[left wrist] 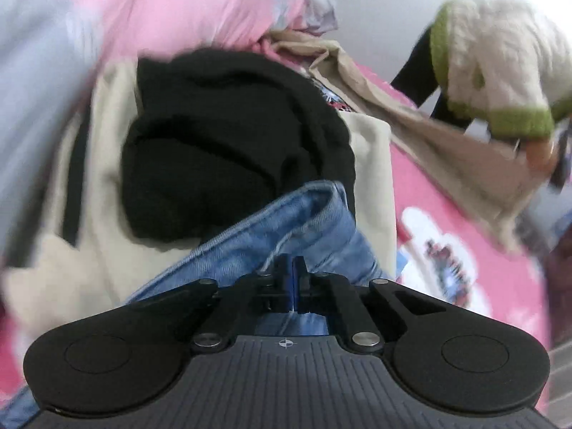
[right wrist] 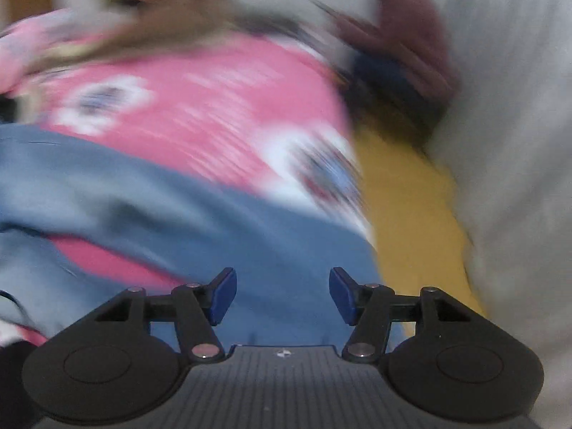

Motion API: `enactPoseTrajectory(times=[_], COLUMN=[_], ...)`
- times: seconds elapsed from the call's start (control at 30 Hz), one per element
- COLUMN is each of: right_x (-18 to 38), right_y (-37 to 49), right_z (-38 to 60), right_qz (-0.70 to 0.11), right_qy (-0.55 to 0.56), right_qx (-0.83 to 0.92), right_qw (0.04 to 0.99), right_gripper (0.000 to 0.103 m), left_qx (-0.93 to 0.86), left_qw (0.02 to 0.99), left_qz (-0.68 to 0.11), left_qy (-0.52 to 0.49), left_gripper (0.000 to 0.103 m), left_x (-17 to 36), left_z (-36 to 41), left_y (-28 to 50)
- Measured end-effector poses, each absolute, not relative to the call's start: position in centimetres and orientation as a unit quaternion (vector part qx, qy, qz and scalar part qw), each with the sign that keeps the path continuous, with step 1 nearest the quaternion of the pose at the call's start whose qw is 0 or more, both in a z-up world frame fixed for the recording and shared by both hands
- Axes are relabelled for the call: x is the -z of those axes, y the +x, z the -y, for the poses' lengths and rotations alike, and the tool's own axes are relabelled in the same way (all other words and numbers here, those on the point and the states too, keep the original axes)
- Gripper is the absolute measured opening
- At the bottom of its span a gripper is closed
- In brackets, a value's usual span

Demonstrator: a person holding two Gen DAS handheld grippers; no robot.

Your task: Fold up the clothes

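In the left wrist view, light blue jeans (left wrist: 286, 221) lie on a pile of clothes. My left gripper (left wrist: 293, 264) has its jaws closed together on the jeans' hem. Behind the jeans sit a black knit garment (left wrist: 221, 143) and a cream garment (left wrist: 89, 214). The right wrist view is blurred; my right gripper (right wrist: 282, 293) is open, its blue pads (right wrist: 223, 295) wide apart with nothing between them. It hangs over a spread part of the jeans (right wrist: 214, 214) on the pink printed bedsheet (right wrist: 214, 100).
Beige trousers (left wrist: 411, 125) trail across the pink sheet (left wrist: 447, 196) at the right. A person's cream sleeve with green cuffs (left wrist: 500, 71) reaches in at the upper right. A pink pillow (left wrist: 178, 10) lies at the back. A yellow floor (right wrist: 411, 214) borders the bed's right edge.
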State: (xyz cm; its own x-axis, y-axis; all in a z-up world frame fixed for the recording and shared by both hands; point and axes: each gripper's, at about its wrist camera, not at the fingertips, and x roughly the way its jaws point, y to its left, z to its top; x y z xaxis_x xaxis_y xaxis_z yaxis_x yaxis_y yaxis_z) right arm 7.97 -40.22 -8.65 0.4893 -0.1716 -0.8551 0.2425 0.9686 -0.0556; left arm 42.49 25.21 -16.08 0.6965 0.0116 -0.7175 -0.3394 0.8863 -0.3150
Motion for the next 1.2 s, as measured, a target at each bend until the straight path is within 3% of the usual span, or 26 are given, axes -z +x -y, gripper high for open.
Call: enactPoseTrajectory(times=[0.03,0.07,0.37,0.47,0.53,0.67,0.8,0.87,0.9,1.0,1.07,1.1,1.2], right_x=[9.9,11.0,19.5,21.5,22.6,24.6,27.7,26.9,26.3,26.4,27.8,28.1,28.3], right_y=[6.3,4.9,0.7,0.5,0.2,-1.7,-5.3,-5.4,-5.3,-4.3,-4.8,-5.1,-5.4], right_z=[42.5,44.3,50.9,52.9,54.0,53.9,51.8,52.2,52.0,51.0,51.1,51.3,51.2], right_qz=[-0.503,-0.507,-0.481,-0.445,-0.43,-0.368,-0.255,-0.247,-0.243,-0.242,-0.215,-0.207,-0.198], right_qy=[0.083,0.123,0.279,0.346,0.379,0.422,0.518,0.506,0.486,0.431,0.455,0.463,0.459], right_qx=[0.135,0.147,0.184,0.171,0.171,0.186,0.212,0.218,0.218,0.196,0.185,0.18,0.177], right_qw=[0.85,0.84,0.811,0.808,0.801,0.807,0.789,0.797,0.811,0.847,0.844,0.843,0.848], right_gripper=[0.061,0.061,0.064,0.075,0.091,0.098,0.095,0.087,0.078,0.078,0.079,0.079,0.078], left_qx=[-0.102,-0.104,0.138,0.254,0.336,0.435,0.504,0.513,0.513,0.509,0.501,0.492,0.498], left_qw=[0.903,0.91,0.897,0.864,0.828,0.769,0.714,0.69,0.682,0.657,0.626,0.617,0.58], left_qz=[-0.374,-0.372,-0.419,-0.429,-0.436,-0.443,-0.44,-0.455,-0.462,-0.496,-0.527,-0.529,-0.539], left_qy=[-0.184,-0.151,0.008,0.069,0.103,0.15,0.207,0.233,0.24,0.251,0.283,0.311,0.354], left_gripper=[0.02,0.025,0.029,0.037,0.05,0.052,0.056,0.058,0.058,0.059,0.055,0.047,0.046], left_x=[15.3,14.6,12.1,13.0,13.9,16.6,19.8,21.4,22.4,24.9,26.6,27.4,28.6], left_z=[-23.6,-22.0,-3.7,3.9,9.5,21.8,34.5,39.2,41.2,45.4,47.2,48.1,49.1], left_y=[41.7,40.9,34.4,31.2,29.3,27.4,27.6,28.0,28.5,30.1,30.7,30.5,29.6])
